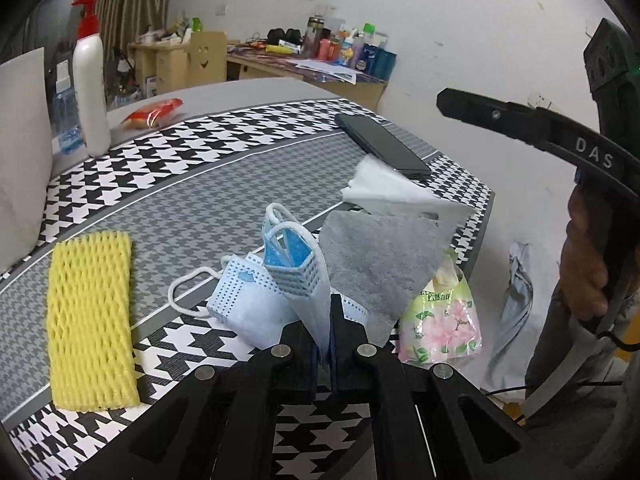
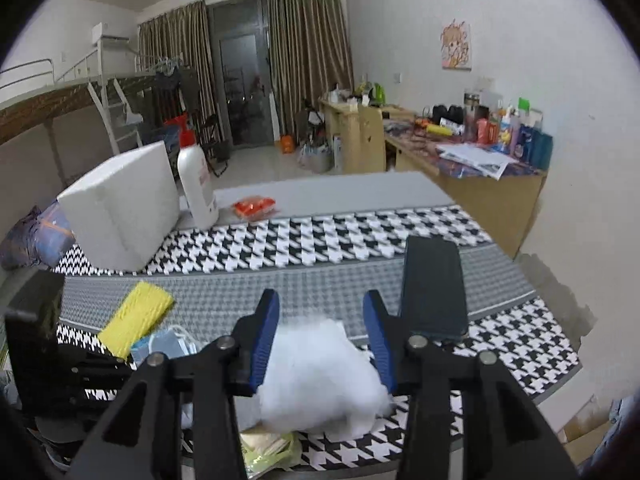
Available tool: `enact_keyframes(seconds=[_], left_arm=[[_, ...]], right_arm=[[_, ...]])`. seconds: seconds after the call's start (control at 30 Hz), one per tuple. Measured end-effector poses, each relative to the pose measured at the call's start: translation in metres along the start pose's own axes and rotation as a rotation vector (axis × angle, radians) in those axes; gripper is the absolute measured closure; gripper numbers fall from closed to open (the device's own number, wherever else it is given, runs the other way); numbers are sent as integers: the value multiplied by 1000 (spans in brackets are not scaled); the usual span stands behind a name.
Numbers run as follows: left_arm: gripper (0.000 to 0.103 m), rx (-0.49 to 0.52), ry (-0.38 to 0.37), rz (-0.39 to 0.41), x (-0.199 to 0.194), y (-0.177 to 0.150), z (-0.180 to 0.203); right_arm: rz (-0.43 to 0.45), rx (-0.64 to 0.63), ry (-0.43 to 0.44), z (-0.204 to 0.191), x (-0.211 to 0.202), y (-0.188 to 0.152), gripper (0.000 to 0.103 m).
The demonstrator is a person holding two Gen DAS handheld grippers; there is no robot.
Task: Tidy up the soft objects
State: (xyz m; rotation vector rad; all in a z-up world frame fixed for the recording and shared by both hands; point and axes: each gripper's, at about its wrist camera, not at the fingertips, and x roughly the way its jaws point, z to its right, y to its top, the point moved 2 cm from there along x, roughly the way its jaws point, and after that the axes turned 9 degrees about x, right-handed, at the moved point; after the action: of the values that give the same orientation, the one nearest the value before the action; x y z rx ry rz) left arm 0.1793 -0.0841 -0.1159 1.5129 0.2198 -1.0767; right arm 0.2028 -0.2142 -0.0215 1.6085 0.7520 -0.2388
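Left wrist view: your left gripper (image 1: 324, 340) has its fingers pressed together on the edge of a pale blue face mask (image 1: 296, 272), whose ear loop and folded body rise above the houndstooth mat (image 1: 192, 200) covering the worktop. Just beside the mask, on its right, a grey cloth (image 1: 376, 264) lies under a white folded sheet (image 1: 396, 192), and behind those rests a dark phone (image 1: 380, 144). To the mask's left a yellow foam net sleeve (image 1: 90, 320) lies flat on the mat. A flowered plastic packet (image 1: 440, 320) sits off the mat's near edge, right of the mask. Far behind the mask stand a white pump bottle (image 1: 92, 92) and an orange snack packet (image 1: 154, 112).

Right wrist view: your right gripper (image 2: 322, 344) holds its blue-padded fingers (image 2: 264, 340) partly apart, with a tuft of white cotton stuffing (image 2: 320, 376) lying between them; the left pad touches the fluff, and you cannot tell whether the right one does. A white foam box (image 2: 120, 208) stands at the mat's far left corner, well apart from the mask, beside the pump bottle.
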Motion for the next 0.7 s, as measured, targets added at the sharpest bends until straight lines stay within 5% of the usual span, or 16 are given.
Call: enact_keyframes(seconds=[0.23,0.4,0.7], left_arm=[[99,4,11,56,-26,3,-3],[99,-6,27,102,-49,4,-10],[99,-5,69,157,-79,2,-18]], right_arm=[[-18,-19,-16,1,7,-5,55],[-104,-45,-81,13,31,-22,46],[-229,-18,-116,41,62,-37,46]])
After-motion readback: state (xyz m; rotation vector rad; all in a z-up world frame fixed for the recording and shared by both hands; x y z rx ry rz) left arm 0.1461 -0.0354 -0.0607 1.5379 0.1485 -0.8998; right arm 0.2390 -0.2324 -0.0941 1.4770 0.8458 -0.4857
